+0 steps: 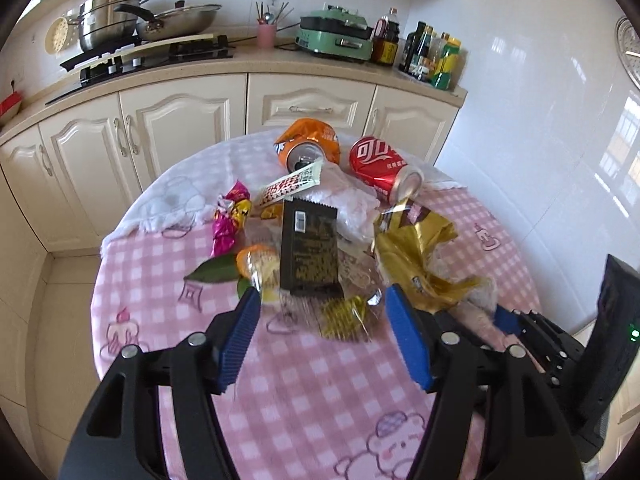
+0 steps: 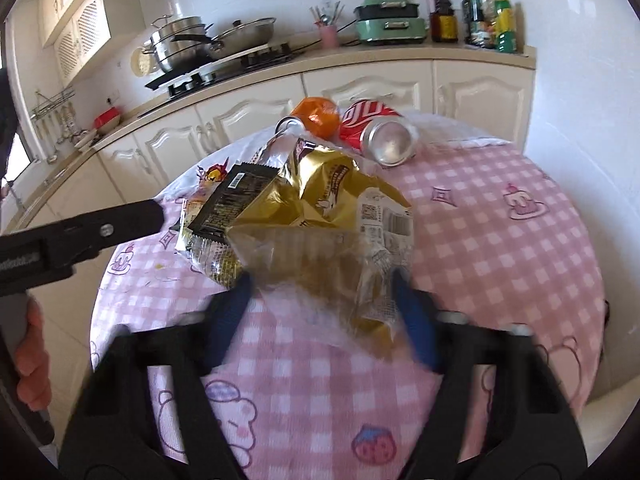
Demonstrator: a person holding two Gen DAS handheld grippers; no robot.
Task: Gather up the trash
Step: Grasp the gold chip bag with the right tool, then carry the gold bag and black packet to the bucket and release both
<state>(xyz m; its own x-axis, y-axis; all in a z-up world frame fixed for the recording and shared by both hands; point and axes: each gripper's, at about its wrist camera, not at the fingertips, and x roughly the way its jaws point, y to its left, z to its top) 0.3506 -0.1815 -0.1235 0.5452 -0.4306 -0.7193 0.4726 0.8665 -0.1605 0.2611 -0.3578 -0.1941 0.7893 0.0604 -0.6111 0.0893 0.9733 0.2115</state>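
A heap of trash lies on the round table (image 1: pixel 320 400) with its pink checked cloth. In it are a black packet (image 1: pixel 308 248), a crumpled gold bag (image 1: pixel 416 248), a red can (image 1: pixel 380 164) and an orange can (image 1: pixel 308 148), both on their sides, and a pink sweet wrapper (image 1: pixel 230 216). My left gripper (image 1: pixel 322 300) is open at the heap's near edge, over a clear wrapper with yellow print (image 1: pixel 344 312). My right gripper (image 2: pixel 322 292) is blurred and open. The near end of the gold bag (image 2: pixel 320 192) sits between its blue fingers.
A green leaf (image 1: pixel 212 272) and orange peel (image 1: pixel 256 260) lie left of the heap. Behind the table runs a counter (image 1: pixel 248 64) with cream cabinets, a hob with pots (image 1: pixel 112 16), a green cooker (image 1: pixel 336 36) and bottles (image 1: pixel 432 56). A hand (image 2: pixel 32 360) grips the left handle.
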